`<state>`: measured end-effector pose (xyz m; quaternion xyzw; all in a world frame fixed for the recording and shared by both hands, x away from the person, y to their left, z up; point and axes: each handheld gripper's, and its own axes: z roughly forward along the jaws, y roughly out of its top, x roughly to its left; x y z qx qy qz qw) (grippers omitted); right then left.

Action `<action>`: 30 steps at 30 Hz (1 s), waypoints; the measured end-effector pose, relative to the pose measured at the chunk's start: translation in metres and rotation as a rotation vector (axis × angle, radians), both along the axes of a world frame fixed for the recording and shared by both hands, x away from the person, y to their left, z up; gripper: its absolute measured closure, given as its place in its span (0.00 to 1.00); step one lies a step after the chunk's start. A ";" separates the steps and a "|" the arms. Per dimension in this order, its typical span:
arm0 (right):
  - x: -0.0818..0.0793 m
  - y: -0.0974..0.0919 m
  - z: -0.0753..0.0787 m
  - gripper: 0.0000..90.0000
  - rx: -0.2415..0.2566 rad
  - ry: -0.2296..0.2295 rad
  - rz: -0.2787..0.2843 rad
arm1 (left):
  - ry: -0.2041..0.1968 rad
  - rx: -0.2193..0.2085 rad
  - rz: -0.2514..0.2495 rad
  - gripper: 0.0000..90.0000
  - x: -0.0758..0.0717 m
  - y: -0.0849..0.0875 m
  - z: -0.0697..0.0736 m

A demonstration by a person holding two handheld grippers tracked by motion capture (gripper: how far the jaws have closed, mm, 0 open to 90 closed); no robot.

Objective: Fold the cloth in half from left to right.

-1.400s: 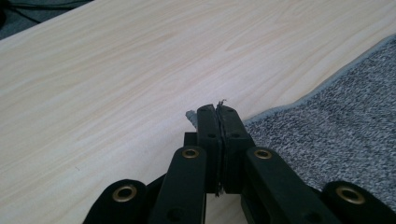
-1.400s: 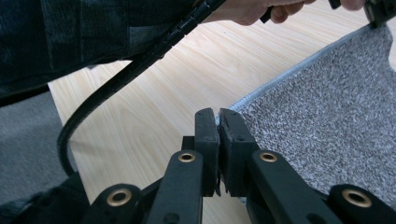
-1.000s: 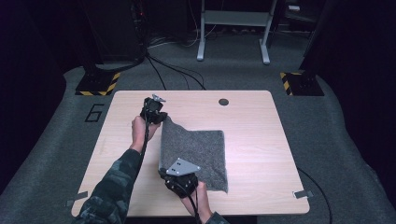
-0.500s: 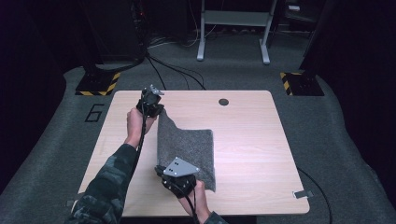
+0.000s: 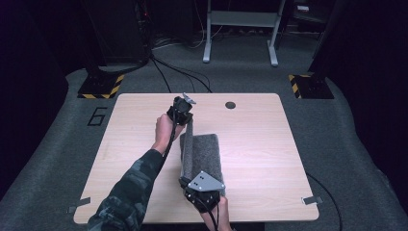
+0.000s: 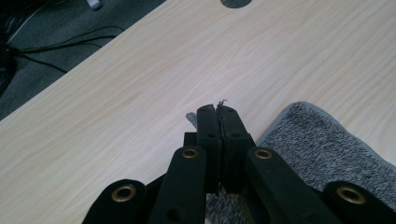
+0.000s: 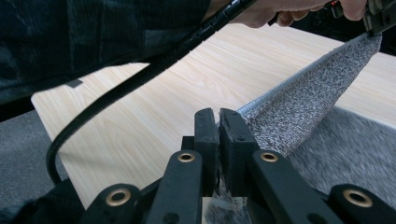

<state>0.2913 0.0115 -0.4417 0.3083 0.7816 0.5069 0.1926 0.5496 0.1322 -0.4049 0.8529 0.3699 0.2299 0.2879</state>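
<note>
A grey woven cloth (image 5: 208,153) lies near the middle of the wooden table (image 5: 274,144), its left edge lifted into a taut ridge. My left gripper (image 5: 186,119) is shut on the far corner of that edge, a tuft of cloth showing at its tips (image 6: 217,109). My right gripper (image 5: 186,181) is shut on the near corner by the table's front edge. In the right gripper view the raised cloth (image 7: 303,105) stretches from my closed jaws (image 7: 218,114) up to the left gripper (image 7: 379,18). The flat part of the cloth (image 6: 327,147) rests to the right.
A round dark grommet (image 5: 230,105) sits in the table near its back edge. The left gripper's cable (image 7: 140,81) hangs across the near left. On the floor behind are yellow-black striped bases (image 5: 98,86), loose cables and a metal stand (image 5: 240,29).
Both grippers have moved right, and the left one has risen slightly, carrying the cloth's left edge up and over. The spread cloth now looks narrower, with a raised ridge.
</note>
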 end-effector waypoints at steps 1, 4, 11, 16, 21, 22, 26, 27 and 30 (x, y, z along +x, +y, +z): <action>-0.001 -0.004 -0.004 0.95 -0.005 0.003 -0.012 | 0.003 -0.001 -0.005 0.98 0.000 -0.003 -0.001; -0.002 -0.008 -0.007 0.95 -0.013 0.015 -0.019 | 0.006 -0.006 -0.015 0.98 0.000 -0.012 -0.002; -0.005 -0.021 -0.014 0.95 -0.032 0.042 -0.049 | 0.025 0.021 -0.041 0.98 0.001 -0.027 -0.010; -0.004 -0.027 -0.023 0.94 -0.053 0.060 -0.075 | 0.050 0.039 -0.047 0.98 0.004 -0.037 -0.021; -0.004 -0.032 -0.031 0.94 -0.077 0.080 -0.100 | 0.071 0.049 -0.043 0.98 0.006 -0.044 -0.031; -0.004 -0.033 -0.033 0.94 -0.080 0.084 -0.104 | 0.075 0.050 -0.042 0.98 0.007 -0.045 -0.032; -0.004 -0.042 -0.036 0.94 -0.086 0.097 -0.129 | 0.079 0.056 -0.049 0.98 0.007 -0.051 -0.036; -0.004 -0.043 -0.037 0.94 -0.084 0.102 -0.137 | 0.084 0.059 -0.049 0.98 0.007 -0.053 -0.036; -0.003 -0.048 -0.039 0.94 -0.081 0.114 -0.154 | 0.083 0.067 -0.054 0.98 0.008 -0.056 -0.039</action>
